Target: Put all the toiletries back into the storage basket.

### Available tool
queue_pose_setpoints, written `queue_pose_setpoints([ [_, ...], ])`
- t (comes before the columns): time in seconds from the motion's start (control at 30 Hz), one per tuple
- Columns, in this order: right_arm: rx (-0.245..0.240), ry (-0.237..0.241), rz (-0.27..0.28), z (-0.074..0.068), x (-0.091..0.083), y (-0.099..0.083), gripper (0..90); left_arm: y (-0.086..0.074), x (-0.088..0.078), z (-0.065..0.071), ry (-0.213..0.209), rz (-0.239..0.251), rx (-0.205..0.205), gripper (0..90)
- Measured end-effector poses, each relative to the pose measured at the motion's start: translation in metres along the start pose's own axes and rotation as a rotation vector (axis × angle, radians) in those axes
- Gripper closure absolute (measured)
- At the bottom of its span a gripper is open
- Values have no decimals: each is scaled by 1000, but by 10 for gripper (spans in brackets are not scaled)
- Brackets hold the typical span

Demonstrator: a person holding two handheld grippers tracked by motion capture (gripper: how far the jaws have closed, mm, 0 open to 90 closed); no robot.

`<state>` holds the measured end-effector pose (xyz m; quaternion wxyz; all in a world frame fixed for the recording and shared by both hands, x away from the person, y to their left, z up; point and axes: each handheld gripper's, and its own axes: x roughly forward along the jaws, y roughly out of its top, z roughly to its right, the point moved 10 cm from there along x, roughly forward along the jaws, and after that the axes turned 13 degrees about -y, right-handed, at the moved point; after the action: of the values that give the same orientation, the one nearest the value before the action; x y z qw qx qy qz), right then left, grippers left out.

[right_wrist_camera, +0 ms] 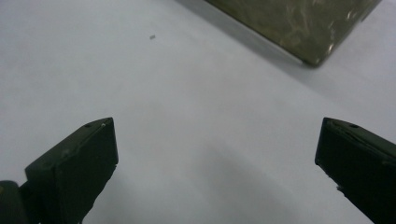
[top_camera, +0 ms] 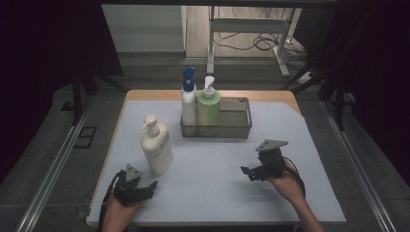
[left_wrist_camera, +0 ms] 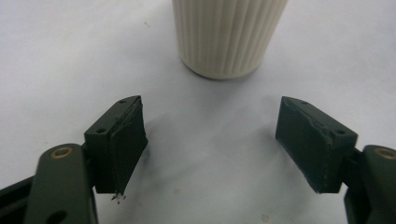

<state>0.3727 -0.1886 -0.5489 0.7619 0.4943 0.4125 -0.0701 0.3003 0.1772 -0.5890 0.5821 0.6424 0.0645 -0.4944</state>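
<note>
From the high view I see my left gripper [top_camera: 147, 186] low at the near left of the desk [top_camera: 217, 169], its jaws apart and pointing right, just near of the cream pump bottle [top_camera: 156, 147], which stands upright on the pale sheet at the left. My right gripper [top_camera: 247, 173] sits at the near right, jaws wide, pointing left across bare sheet. At the far middle a wire basket [top_camera: 237, 126] holds a white bottle with a blue pump [top_camera: 188, 99] and a green bottle with a white pump [top_camera: 208, 104], both upright in its left half, side by side. In the left gripper view the two black jaws stand wide with nothing between them; the ribbed base of the cream pump bottle [left_wrist_camera: 226, 37] stands just beyond the tips, apart from both pads. In the right gripper view the jaws are spread as wide as I get them, empty, over plain sheet, and a corner of the wire basket [right_wrist_camera: 299, 28] shows at the far right, well apart from the tips.
</note>
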Motion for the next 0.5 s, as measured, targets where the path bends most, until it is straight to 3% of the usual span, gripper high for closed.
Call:
queue_pose_setpoints([
  [0.5,18,9,-32,-7,13,-39,0,10,-10,-21,9,29,-20,356],
])
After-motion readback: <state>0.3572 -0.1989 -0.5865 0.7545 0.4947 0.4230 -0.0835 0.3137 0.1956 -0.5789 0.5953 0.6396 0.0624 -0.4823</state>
